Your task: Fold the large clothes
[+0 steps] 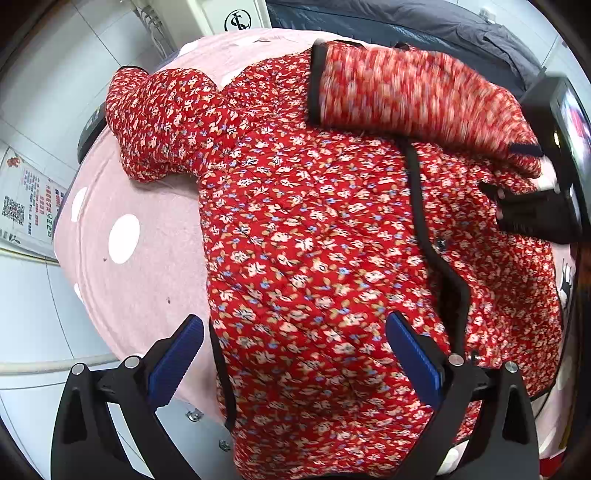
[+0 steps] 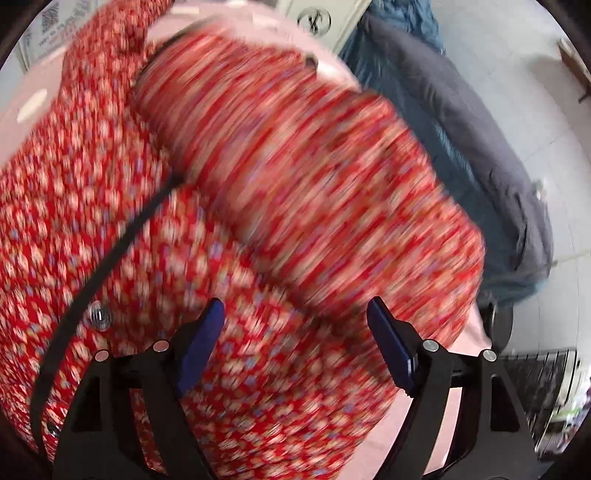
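Observation:
A red floral quilted jacket point(image 1: 314, 229) with black trim lies front-up on a pink dotted sheet point(image 1: 147, 258). Its left sleeve point(image 1: 162, 118) is bunched at the upper left. Its right sleeve point(image 1: 406, 88) lies blurred across the upper chest; it also shows in the right wrist view point(image 2: 303, 177). My left gripper point(image 1: 295, 343) is open and empty above the jacket's lower hem. My right gripper point(image 2: 295, 328) is open and empty above the jacket's right side, below the sleeve; it shows at the right edge of the left wrist view point(image 1: 546, 177).
A dark grey and blue bundle of bedding point(image 2: 480, 155) lies beyond the table's far right edge. A white cabinet with a round logo point(image 1: 236, 18) stands behind. A poster point(image 1: 29, 199) hangs on the tiled wall at left. A metal bracket point(image 1: 207, 424) shows under the table's near edge.

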`<action>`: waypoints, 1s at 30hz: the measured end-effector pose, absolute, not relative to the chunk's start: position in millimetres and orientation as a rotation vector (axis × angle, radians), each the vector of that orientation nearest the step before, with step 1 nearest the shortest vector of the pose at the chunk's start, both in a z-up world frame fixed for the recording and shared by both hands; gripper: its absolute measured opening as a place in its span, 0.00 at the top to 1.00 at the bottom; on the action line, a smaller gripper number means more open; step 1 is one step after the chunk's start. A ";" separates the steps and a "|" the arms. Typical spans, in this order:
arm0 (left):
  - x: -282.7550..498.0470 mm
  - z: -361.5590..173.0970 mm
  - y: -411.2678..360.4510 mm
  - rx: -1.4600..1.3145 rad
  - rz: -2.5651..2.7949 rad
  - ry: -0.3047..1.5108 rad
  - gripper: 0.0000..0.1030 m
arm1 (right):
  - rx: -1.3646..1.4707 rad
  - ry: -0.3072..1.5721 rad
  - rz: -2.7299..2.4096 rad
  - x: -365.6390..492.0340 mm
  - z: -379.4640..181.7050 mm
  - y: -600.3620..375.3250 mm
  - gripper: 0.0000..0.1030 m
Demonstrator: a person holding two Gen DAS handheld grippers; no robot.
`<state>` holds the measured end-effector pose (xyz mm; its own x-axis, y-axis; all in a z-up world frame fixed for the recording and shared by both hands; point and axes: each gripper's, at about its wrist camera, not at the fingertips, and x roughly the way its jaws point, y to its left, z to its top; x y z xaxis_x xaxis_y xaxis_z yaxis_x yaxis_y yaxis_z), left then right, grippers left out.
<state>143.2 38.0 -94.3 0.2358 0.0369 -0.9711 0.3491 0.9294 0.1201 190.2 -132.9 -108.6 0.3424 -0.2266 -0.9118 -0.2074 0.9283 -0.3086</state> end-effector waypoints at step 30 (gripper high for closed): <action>298.6 -114.3 -26.5 0.172 -0.374 1.196 0.93 | 0.353 1.188 -0.325 139.3 -62.5 -264.1 0.21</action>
